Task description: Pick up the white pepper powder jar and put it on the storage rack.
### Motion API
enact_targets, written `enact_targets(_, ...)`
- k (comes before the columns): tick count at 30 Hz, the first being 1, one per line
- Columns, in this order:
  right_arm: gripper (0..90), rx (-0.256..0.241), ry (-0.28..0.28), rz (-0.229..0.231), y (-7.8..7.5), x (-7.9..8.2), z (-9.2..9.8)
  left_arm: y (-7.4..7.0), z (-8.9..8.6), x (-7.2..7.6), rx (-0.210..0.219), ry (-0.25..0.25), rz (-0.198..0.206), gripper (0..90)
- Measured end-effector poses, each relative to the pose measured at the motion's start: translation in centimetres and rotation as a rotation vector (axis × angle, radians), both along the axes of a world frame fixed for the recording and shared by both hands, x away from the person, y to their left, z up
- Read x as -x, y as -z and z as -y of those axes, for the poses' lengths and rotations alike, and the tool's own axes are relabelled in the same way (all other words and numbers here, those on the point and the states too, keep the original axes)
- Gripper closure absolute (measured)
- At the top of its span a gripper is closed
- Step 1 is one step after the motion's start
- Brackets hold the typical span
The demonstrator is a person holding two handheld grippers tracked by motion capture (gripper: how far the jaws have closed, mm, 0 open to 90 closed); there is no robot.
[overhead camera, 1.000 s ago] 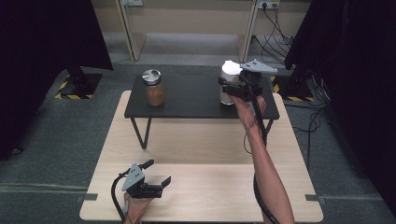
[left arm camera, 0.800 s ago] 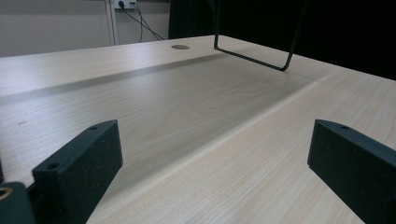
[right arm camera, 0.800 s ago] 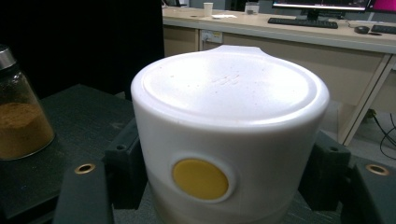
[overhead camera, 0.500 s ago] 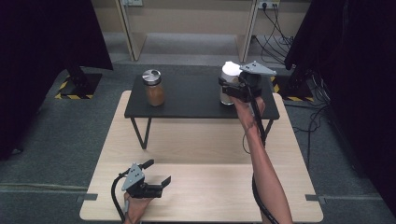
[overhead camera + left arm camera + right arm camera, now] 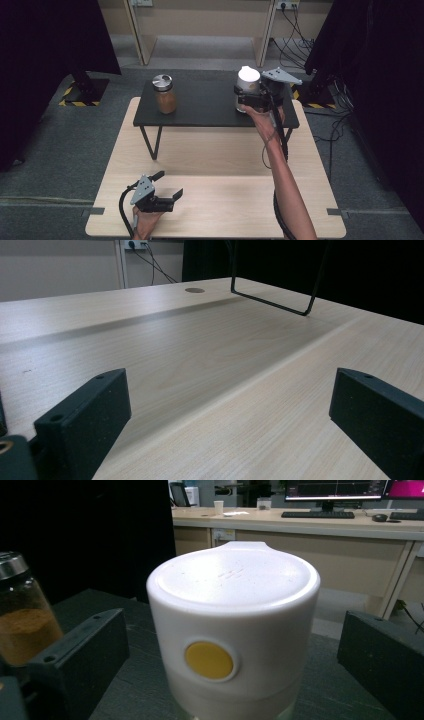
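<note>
High view: right gripper (image 5: 248, 96) at white jar (image 5: 248, 80) on the black shelf's (image 5: 200, 107) right end, jaws spread either side, not touching. Left gripper (image 5: 167, 186) low over bench (image 5: 220, 160), jaws spread, empty.

Bare shelf (image 5: 205, 102) between brown jar (image 5: 164, 94), white jar (image 5: 248, 87)

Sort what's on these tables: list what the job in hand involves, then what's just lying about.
In the job:
- white-lidded container, standing on the black side table
- right gripper, jaws open on either side of that container, not visibly touching it

Lying about:
- glass jar of brown powder, at the black table's other end
- left gripper, open, idle over the wooden table
</note>
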State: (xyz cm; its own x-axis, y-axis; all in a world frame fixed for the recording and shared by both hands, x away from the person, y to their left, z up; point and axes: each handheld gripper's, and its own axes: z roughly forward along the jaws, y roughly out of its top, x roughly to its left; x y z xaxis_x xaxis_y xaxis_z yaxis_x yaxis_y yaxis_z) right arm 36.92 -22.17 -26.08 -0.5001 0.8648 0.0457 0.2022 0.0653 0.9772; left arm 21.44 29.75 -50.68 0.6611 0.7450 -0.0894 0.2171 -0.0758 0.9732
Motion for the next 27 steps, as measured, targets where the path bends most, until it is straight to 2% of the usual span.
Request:
enact_targets(9, 0.4, -0.009, -0.070, 0.028, 0.7, 1.6, 1.6, 0.0, 0.0, 0.0, 0.002, 0.001, -0.001, 2.3)
enact_targets(18, 0.7, -0.037, -0.055, 0.052, 1.8, 3.3, 2.2, 0.0, 0.0, 0.0, 0.001, 0.002, -0.002, 2.3)
enact_targets(27, 0.7, -0.039, -0.101, 0.067, 2.5, 4.7, 3.0, 0.0, 0.0, 0.0, 0.001, 0.000, -0.002, 2.3)
